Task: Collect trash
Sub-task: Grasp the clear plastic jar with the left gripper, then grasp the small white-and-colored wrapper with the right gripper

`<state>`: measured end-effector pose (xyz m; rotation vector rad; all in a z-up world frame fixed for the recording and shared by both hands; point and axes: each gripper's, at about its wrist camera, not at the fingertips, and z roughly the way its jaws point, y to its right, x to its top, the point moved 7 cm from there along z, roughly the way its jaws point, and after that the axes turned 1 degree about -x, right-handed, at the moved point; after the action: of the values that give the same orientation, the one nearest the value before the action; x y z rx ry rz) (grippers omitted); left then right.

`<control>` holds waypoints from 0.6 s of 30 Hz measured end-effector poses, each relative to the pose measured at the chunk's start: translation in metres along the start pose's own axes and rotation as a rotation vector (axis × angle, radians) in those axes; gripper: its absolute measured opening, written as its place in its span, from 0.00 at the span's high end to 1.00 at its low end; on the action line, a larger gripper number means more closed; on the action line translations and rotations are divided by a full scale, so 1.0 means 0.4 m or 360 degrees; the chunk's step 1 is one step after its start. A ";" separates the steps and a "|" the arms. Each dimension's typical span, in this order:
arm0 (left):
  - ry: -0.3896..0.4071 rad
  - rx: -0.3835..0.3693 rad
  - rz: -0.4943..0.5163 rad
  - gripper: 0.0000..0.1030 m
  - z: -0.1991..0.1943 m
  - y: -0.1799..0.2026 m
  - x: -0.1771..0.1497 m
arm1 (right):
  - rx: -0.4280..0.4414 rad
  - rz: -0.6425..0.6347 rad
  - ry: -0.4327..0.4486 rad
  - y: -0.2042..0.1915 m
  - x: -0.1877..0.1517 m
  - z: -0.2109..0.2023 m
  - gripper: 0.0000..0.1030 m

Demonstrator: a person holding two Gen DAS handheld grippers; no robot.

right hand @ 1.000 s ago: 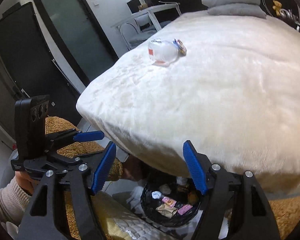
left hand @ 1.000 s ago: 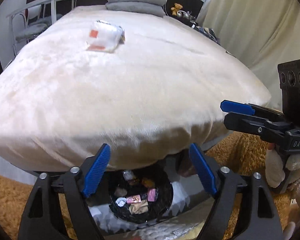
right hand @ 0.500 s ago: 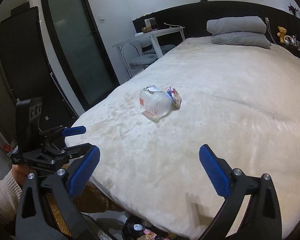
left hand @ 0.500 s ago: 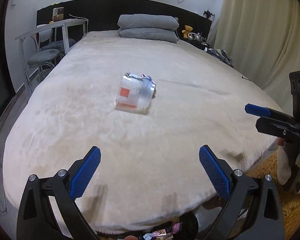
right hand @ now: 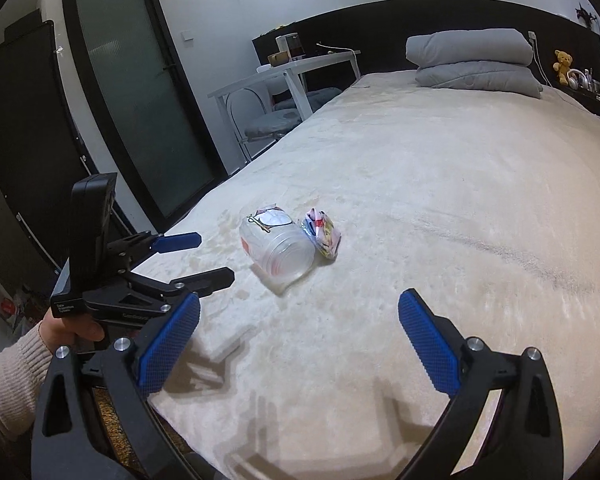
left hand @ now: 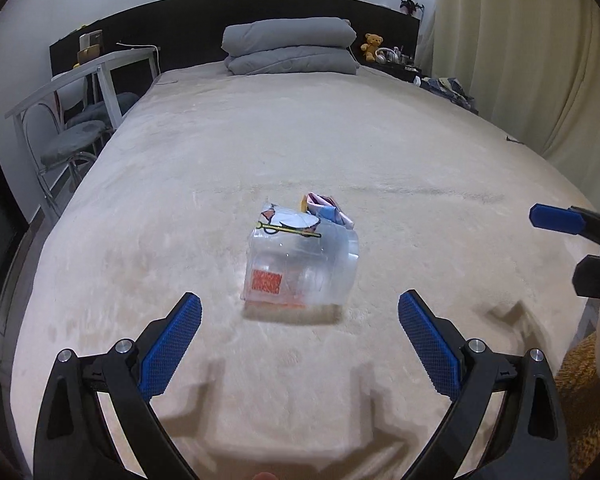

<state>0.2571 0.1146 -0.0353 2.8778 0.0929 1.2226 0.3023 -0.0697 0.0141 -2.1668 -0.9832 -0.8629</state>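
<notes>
My left tongs (left hand: 299,314) and right tongs (right hand: 299,314) are both spread wide, grasping nothing. A clear plastic jar (left hand: 300,266) lies on its side at the centre of the left view, on a beige bed (left hand: 380,152), a crumpled colourful wrapper (left hand: 326,208) touching it just behind.

black two-finger grippers, left gripper (left hand: 299,320) and right gripper (right hand: 299,320), blue textured pads, silver screws, white lettering, beige ribbed sleeve (right hand: 4,372)
</notes>
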 end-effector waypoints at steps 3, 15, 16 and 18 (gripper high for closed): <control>-0.0051 0.0009 -0.0011 0.06 0.056 -0.010 0.019 | 0.0002 -0.0010 -0.0005 0.013 0.011 0.012 0.04; -0.0166 0.0008 -0.0001 0.30 0.169 -0.025 0.028 | -0.0087 0.0077 -0.0006 0.081 0.008 0.031 0.04; -0.0161 0.0009 0.0001 0.30 0.164 -0.024 0.026 | -0.0090 0.0094 -0.0017 0.086 0.004 0.035 0.04; -0.0144 0.0021 -0.0003 0.30 0.155 -0.027 0.026 | -0.0090 0.0115 -0.0043 0.093 -0.004 0.044 0.04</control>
<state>0.3084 0.1268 -0.0712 2.9385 0.1032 1.0933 0.3365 -0.0777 -0.0072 -2.2529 -0.8979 -0.8389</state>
